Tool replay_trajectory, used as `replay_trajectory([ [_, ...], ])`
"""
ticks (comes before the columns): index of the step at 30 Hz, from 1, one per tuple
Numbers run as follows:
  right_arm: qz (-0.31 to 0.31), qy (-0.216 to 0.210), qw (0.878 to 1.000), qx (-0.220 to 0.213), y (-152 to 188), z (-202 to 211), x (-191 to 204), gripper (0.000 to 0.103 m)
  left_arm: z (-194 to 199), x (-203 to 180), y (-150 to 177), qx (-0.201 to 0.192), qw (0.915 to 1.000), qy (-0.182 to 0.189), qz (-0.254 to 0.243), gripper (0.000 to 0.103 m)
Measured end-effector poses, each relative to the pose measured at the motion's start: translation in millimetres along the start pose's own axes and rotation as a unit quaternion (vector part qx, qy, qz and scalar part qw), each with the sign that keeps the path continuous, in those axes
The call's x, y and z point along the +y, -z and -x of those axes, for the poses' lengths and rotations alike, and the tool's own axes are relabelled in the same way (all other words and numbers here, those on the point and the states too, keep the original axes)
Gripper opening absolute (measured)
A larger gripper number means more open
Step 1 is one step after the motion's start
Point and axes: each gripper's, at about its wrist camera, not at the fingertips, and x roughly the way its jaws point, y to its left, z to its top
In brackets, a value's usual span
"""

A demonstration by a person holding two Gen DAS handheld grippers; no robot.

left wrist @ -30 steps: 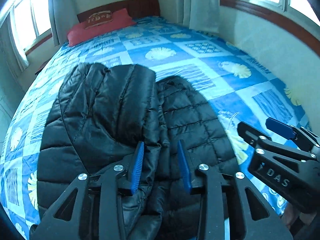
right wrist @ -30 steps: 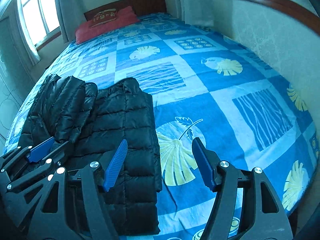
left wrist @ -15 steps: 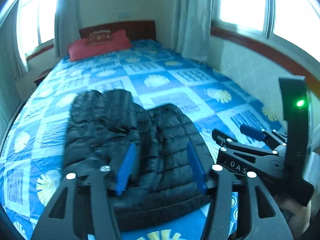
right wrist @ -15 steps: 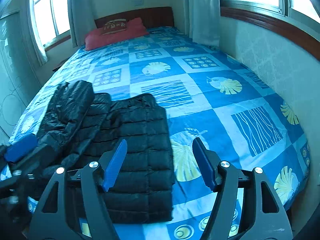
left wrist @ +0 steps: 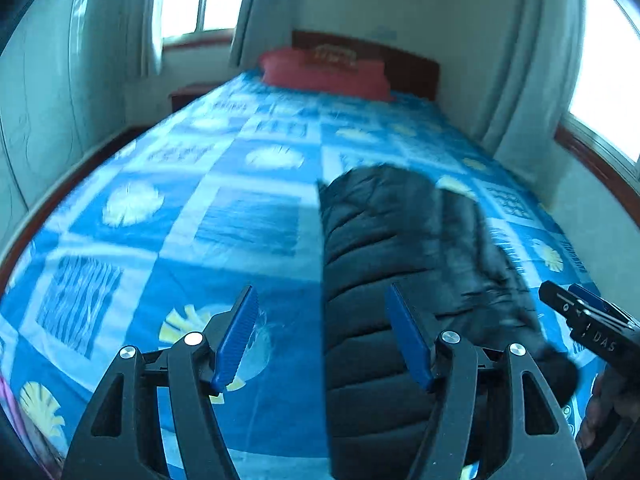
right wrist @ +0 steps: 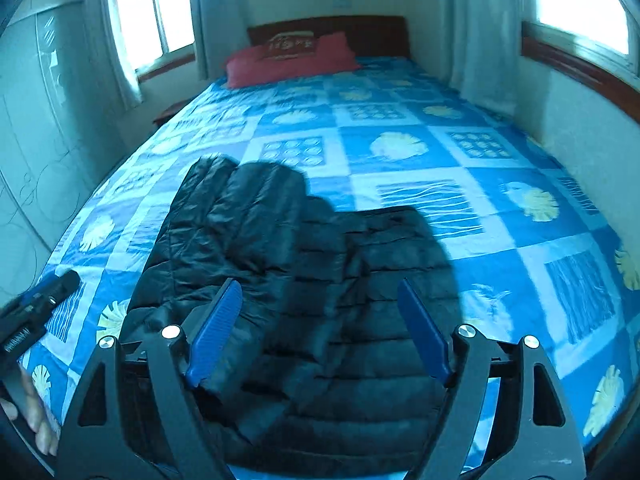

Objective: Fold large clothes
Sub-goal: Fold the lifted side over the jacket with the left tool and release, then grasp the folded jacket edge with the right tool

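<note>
- The black puffer jacket [right wrist: 312,280] lies on the near part of the bed [right wrist: 440,152], on the blue patterned bedspread, with its hem side towards the foot edge. I think it is placed there so that the person can reach it with both tools while standing at the foot of the bed.
- One side of the jacket is already laid over the middle, and it makes a thicker ridge along the left part in the right wrist view. This looks like a first lengthwise fold, so the task seems to be partly done; the right half is flat and not yet folded.
- The left gripper [left wrist: 322,332] is above the near edge of the bed, its jaws wide apart, with nothing between them. The jacket's left edge sits just between its blue fingers [left wrist: 236,336], probably because this edge is the next place to grasp.
- The right gripper [right wrist: 320,332] hangs over the near part of the jacket, also spread wide and empty. It does not touch the cloth as far as I can tell.
- The red pillow [right wrist: 292,58] rests at the headboard, well apart from the jacket, so it does not disturb the folding.
- The left wrist view is blurred, so fine details of the cloth are uncertain there.
</note>
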Motion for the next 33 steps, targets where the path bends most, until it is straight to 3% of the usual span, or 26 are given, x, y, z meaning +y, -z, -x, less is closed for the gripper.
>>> replay_trajectory([
  [8, -0.043, -0.019, 0.996, 0.069, 6, -50, -4, 0.083, -47, 3, 23, 0.058, 0.9981, 0.022, -0.005, 0.066],
  [14, -0.066, -0.047, 0.991, 0.109, 20, -75, -8, 0.082, -55, -4, 35, 0.057, 0.9978, 0.029, -0.017, 0.066],
  [17, -0.059, -0.073, 0.988, 0.119, 22, -80, -3, 0.055, -57, -2, 35, 0.06, 0.9975, 0.036, -0.015, 0.066],
  [19, -0.041, -0.07, 0.991, 0.104, 21, -75, 1, 0.026, -57, -4, 34, 0.059, 0.9975, 0.035, -0.018, 0.066],
  [21, -0.021, -0.061, 0.995, 0.074, 18, -62, 4, 0.015, -54, -6, 32, 0.056, 0.9976, 0.032, -0.024, 0.065],
  [27, -0.015, -0.026, 1.0, 0.005, 0, -17, -29, 0.009, -38, -20, 17, 0.038, 0.9969, 0.063, -0.029, 0.066],
  [33, -0.051, 0.02, 0.998, 0.017, 7, -24, -91, 0.009, -37, -66, 18, 0.043, 0.9906, 0.117, -0.057, 0.066],
])
